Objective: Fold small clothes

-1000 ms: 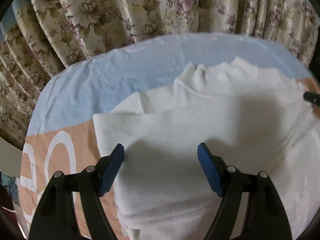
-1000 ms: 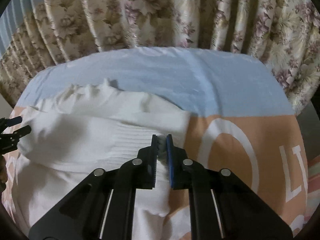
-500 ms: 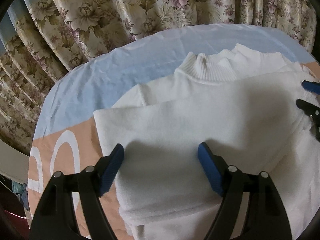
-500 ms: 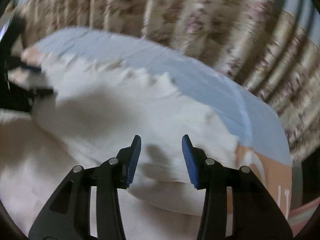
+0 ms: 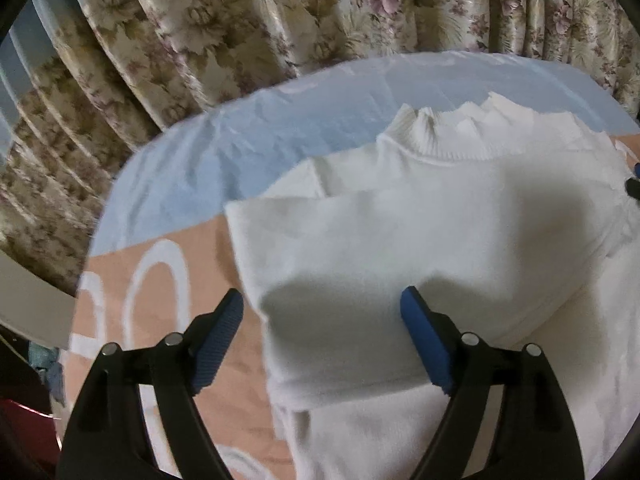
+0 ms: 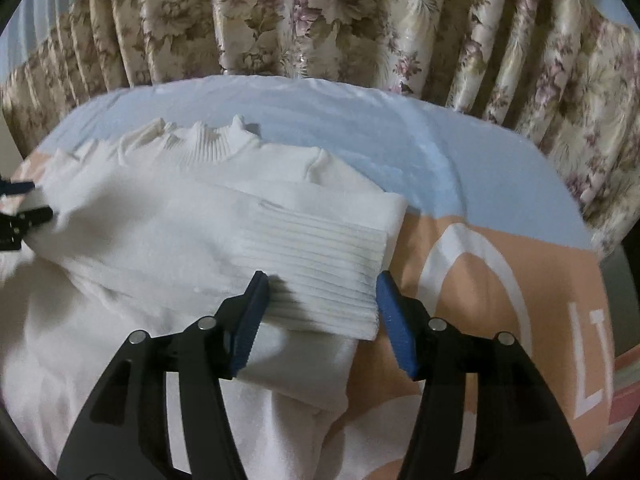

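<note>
With both sleeves laid across the sweater (image 5: 420,240) at frame centre, left gripper (image 5: 322,336) and right gripper (image 6: 318,316) fingers released, the lengthwise folds appear left.

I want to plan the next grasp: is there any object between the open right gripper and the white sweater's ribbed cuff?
Nothing visible blocks it. The right gripper is open, and the ribbed cuff of the white sweater lies directly ahead between its fingers, on the bedsheet.
</note>
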Action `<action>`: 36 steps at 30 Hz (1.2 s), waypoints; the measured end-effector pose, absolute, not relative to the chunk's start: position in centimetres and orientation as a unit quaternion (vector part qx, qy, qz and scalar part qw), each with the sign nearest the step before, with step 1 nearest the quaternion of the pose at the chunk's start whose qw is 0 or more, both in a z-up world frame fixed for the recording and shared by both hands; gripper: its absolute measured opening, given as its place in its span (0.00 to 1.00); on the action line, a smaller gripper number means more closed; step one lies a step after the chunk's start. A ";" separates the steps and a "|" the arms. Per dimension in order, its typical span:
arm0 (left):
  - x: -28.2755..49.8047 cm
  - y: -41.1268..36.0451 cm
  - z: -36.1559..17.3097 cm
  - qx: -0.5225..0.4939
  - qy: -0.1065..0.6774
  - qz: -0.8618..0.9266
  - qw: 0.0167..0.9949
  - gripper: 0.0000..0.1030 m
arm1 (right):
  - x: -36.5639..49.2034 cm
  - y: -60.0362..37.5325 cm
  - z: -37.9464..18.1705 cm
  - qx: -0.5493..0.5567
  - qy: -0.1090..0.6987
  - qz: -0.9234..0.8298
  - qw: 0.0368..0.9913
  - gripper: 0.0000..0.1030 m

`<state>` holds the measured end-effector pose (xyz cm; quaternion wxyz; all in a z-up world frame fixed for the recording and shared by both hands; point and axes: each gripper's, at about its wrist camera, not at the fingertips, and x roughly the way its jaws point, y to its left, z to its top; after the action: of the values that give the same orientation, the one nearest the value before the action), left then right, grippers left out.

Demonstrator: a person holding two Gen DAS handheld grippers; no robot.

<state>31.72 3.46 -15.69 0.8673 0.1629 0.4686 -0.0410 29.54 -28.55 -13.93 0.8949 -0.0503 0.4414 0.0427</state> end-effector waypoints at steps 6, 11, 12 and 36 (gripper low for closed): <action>30.5 3.4 -13.2 0.109 0.476 -0.045 0.872 0.94 | 28.9 -28.6 -11.2 0.029 0.423 0.089 0.901 0.84; 27.8 3.0 -11.1 0.084 0.475 -0.044 0.875 0.94 | 28.2 -27.4 -11.6 0.060 0.461 0.109 0.879 0.89; 27.0 2.8 -10.7 0.084 0.472 -0.042 0.876 0.94 | 27.8 -27.0 -11.4 0.058 0.462 0.111 0.878 0.92; 5.7 -0.5 -11.5 0.097 0.504 -0.093 0.853 0.94 | 7.3 -24.0 -7.3 -0.004 0.440 0.050 0.897 0.97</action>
<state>5.67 -0.48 -11.55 0.8529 0.0970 0.5045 -0.0929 7.27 -23.98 -7.30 0.8967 -0.0043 0.4399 0.0497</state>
